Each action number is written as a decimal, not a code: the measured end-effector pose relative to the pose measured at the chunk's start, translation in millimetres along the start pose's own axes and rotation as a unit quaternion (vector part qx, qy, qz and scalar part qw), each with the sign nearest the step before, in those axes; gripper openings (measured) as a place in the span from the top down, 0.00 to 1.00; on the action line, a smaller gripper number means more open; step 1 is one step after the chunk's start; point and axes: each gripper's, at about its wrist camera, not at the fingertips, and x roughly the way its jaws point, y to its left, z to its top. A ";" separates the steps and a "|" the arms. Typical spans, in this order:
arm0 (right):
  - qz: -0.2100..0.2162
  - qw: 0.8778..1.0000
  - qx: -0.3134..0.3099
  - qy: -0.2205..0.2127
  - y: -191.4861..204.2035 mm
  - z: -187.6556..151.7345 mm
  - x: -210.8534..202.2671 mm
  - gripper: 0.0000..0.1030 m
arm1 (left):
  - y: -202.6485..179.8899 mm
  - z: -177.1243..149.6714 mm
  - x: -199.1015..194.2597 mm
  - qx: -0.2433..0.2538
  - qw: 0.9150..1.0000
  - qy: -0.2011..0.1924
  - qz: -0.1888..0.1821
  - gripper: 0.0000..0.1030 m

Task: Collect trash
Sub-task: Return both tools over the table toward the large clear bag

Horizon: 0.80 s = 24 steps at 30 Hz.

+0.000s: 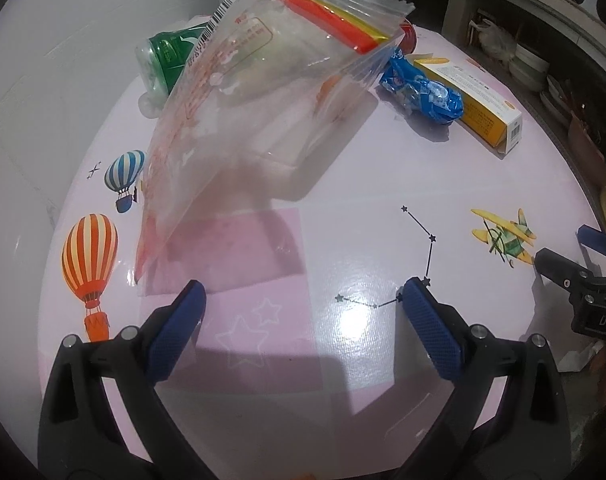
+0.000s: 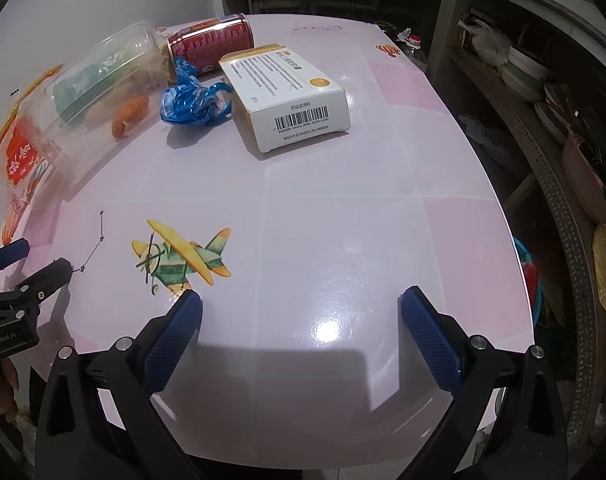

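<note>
Trash lies at the far side of a pink table [image 1: 363,184]. A large clear plastic wrapper [image 1: 259,104] with red print stands up just ahead of my open left gripper [image 1: 301,296]; its near edge is close to the left finger [image 1: 175,336]. Behind it lie a green-labelled bottle [image 1: 167,60], a crumpled blue wrapper [image 1: 423,92] and a white and yellow box [image 1: 483,100]. My right gripper [image 2: 301,300] is open and empty over the table, well short of the box [image 2: 291,96], blue wrapper [image 2: 195,100], red can [image 2: 211,42] and clear wrapper [image 2: 83,92].
The table [image 2: 343,208] has printed balloons and an aeroplane [image 2: 183,256]. Its right edge drops off to shelves with bowls [image 2: 523,72]. The right gripper shows at the right edge of the left wrist view [image 1: 575,276]; the left gripper shows at the left edge of the right wrist view [image 2: 19,276].
</note>
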 end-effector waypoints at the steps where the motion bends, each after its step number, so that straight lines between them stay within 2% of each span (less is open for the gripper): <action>1: 0.001 1.000 -0.001 -0.003 -0.2 -0.9 -0.1 0.06 | -0.1 0.8 -0.4 0.000 1.000 0.000 0.000 0.08; 8: 0.008 1.000 -0.011 0.003 -1.8 -1.3 -1.7 0.06 | -0.7 4.1 0.2 -0.002 1.000 0.003 0.001 0.07; 16: 0.011 1.000 -0.015 -0.020 -2.2 -6.2 -3.9 0.06 | -1.8 -1.0 -0.9 0.000 1.000 -0.006 -0.001 0.07; 19: 0.010 1.000 -0.013 -0.021 -1.8 -6.5 -5.9 0.06 | -0.3 -3.1 -5.7 -0.004 1.000 0.004 -0.006 0.08; 21: 0.010 1.000 -0.009 -0.028 -1.6 -7.8 -11.2 0.06 | 1.7 -5.6 -18.6 -0.003 1.000 -0.022 -0.001 0.08; 24: 0.013 0.998 -0.002 -0.064 -0.8 -9.4 -29.3 0.06 | -4.1 -6.6 -44.9 0.026 0.996 -0.075 0.029 0.08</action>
